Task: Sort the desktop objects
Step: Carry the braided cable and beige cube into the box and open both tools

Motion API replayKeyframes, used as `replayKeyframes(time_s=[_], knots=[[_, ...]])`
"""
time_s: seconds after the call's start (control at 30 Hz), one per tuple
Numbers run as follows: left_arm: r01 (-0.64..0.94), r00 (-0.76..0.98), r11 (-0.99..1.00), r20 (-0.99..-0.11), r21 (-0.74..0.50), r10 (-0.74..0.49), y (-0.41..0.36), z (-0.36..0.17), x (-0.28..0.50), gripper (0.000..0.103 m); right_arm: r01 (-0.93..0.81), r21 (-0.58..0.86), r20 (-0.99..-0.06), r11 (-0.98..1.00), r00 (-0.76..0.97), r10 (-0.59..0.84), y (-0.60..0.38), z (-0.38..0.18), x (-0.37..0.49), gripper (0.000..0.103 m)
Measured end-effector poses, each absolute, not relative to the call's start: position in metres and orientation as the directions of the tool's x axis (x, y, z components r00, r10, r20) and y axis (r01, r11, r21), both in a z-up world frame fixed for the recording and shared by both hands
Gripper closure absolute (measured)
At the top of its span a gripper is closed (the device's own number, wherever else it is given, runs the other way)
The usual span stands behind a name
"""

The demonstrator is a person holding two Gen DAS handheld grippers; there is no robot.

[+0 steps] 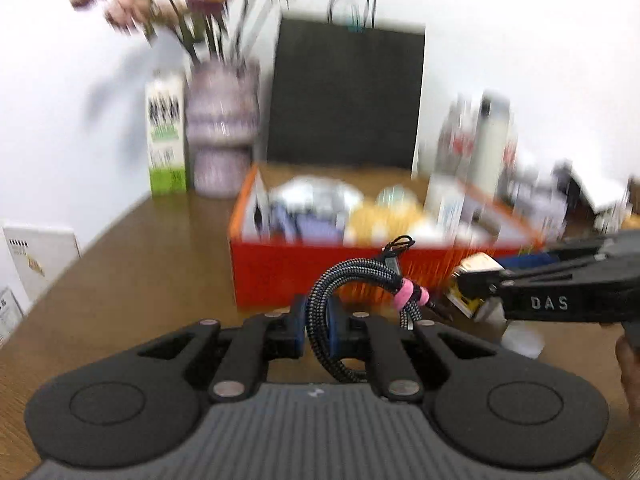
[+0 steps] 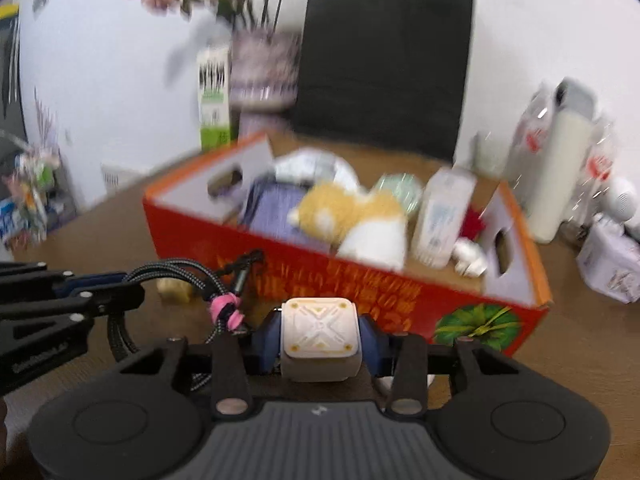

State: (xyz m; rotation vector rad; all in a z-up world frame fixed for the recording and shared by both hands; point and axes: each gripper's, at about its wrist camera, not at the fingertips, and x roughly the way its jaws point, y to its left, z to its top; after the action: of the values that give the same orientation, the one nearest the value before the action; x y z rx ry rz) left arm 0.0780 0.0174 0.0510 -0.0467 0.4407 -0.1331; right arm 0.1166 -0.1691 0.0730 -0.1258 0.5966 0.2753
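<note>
left gripper (image 1: 316, 326): jaws drawn narrow, blue pads clamped on a bundled braided cable (image 1: 352, 280). the cable loops up out of the jaws, arcs over to the right and is bound by a pink tie (image 1: 406, 298); its black plug end sticks up past the loop. a further length of cable hangs below the jaws.

right gripper (image 2: 318, 336): jaws partly closed, blue pads pressing both sides of a small cream cube (image 2: 318, 328) with an embossed x pattern on its top face. the cube sits squarely between the pads.

the two grippers are side by side, close together, each visible in the other's wrist view.

outward: directly ahead of both grippers stands a red cardboard box (image 2: 280, 272) with an orange rim, open at the top, on a brown wooden table (image 1: 140, 248). the box is crowded; an orange-and-white plush toy (image 2: 352, 216), a white carton (image 2: 442, 216) and purple items can be made out, the rest blurred. a small pale object lies on the table between the left gripper and the box; cannot tell what it is.

behind the box: a black paper bag (image 1: 348, 92) against the wall. left of the bag, a patterned vase of pink flowers (image 1: 222, 128), and beside it a green-and-white carton (image 1: 166, 140). right of the box, bottles and wrapped packages, too blurred to name.
</note>
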Motion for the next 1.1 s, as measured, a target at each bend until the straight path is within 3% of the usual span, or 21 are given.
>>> replayKeyframes(time_s=[0.17, 0.3, 0.47, 0.77, 0.97, 1.1], knots=[[0.13, 0.952, 0.985, -0.265, -0.111, -0.155, 0.022, 0.103, 0.033, 0.092, -0.232, -0.055, -0.456, 0.971, 0.871, 0.183, -0.188, 0.119, 0.067, 0.063], [0.128, 0.964, 0.983, -0.217, -0.129, -0.154, 0.023, 0.128, -0.015, 0.092, -0.259, -0.038, -0.425, 0.965, 0.878, 0.219, -0.2, 0.129, 0.015, 0.063], [0.067, 0.962, 0.978, -0.247, -0.197, -0.116, 0.025, 0.119, -0.061, 0.092, -0.246, 0.033, -0.453, 0.969, 0.86, 0.234, -0.2, 0.102, -0.034, 0.063], [0.054, 0.94, 0.969, -0.316, -0.24, -0.131, 0.028, 0.078, -0.12, 0.092, -0.193, 0.006, -0.435, 0.981, 0.883, 0.176, -0.198, 0.067, -0.116, 0.062], [0.058, 0.932, 0.973, -0.337, -0.225, -0.134, 0.019, 0.069, -0.119, 0.092, -0.102, 0.005, -0.418, 0.995, 0.904, 0.095, -0.218, 0.07, -0.126, 0.062], [0.091, 0.933, 0.966, -0.318, -0.24, -0.167, 0.023, 0.085, -0.09, 0.092, -0.13, 0.072, -0.42, 0.989, 0.895, 0.148, -0.228, 0.084, -0.101, 0.062]])
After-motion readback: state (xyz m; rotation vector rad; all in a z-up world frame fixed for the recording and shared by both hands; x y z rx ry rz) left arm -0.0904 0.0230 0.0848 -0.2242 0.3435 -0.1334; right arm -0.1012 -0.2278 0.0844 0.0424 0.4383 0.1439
